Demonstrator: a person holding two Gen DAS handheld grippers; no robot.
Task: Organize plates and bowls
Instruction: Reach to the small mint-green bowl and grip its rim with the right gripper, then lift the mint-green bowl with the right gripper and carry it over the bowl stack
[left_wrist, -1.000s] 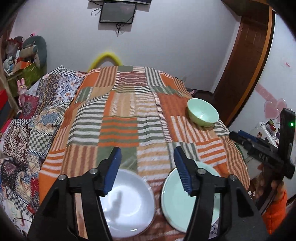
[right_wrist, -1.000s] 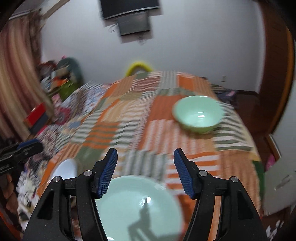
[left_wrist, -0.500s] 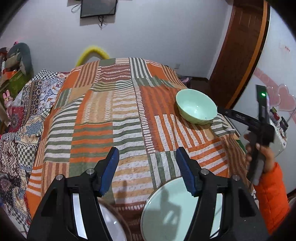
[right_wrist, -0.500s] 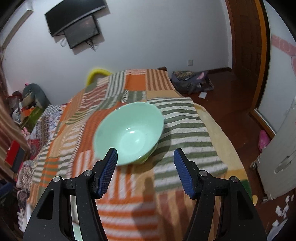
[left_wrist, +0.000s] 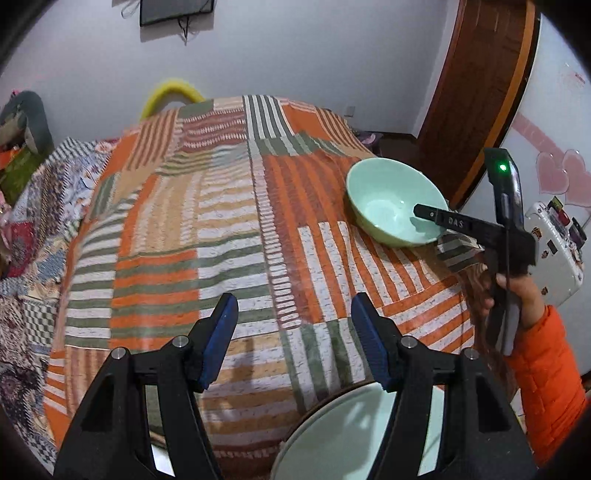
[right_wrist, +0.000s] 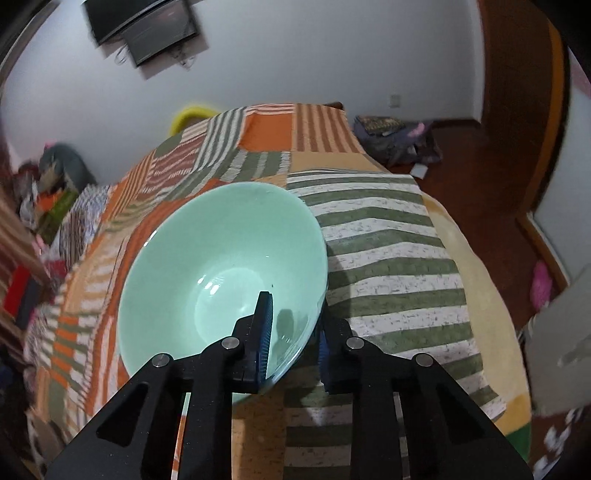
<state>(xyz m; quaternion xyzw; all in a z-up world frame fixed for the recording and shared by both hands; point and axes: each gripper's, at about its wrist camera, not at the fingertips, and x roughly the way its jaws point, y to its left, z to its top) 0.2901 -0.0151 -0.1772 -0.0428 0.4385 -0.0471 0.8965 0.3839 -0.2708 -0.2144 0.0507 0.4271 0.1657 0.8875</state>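
Note:
A pale green bowl (right_wrist: 221, 266) sits on the striped patchwork blanket at the bed's right side; it also shows in the left wrist view (left_wrist: 384, 192). My right gripper (right_wrist: 293, 332) is shut on the bowl's near rim, one finger inside and one outside; it appears in the left wrist view (left_wrist: 436, 216) reaching in from the right. My left gripper (left_wrist: 293, 339) is open and empty above the blanket, with a pale green plate (left_wrist: 340, 435) just below it at the near edge. A white plate's edge (left_wrist: 159, 458) shows beneath the left finger.
The patchwork blanket (left_wrist: 221, 221) covers the bed. A yellow hoop (left_wrist: 170, 96) stands at the far end. Clutter and a plush toy (left_wrist: 26, 122) lie at the left. A wooden door (left_wrist: 476, 92) and a white appliance (left_wrist: 550, 251) are at the right.
My right gripper moved forward to the green bowl and closed on its near rim. My left gripper stayed open and drifted forward, so the plates slid lower in its view.

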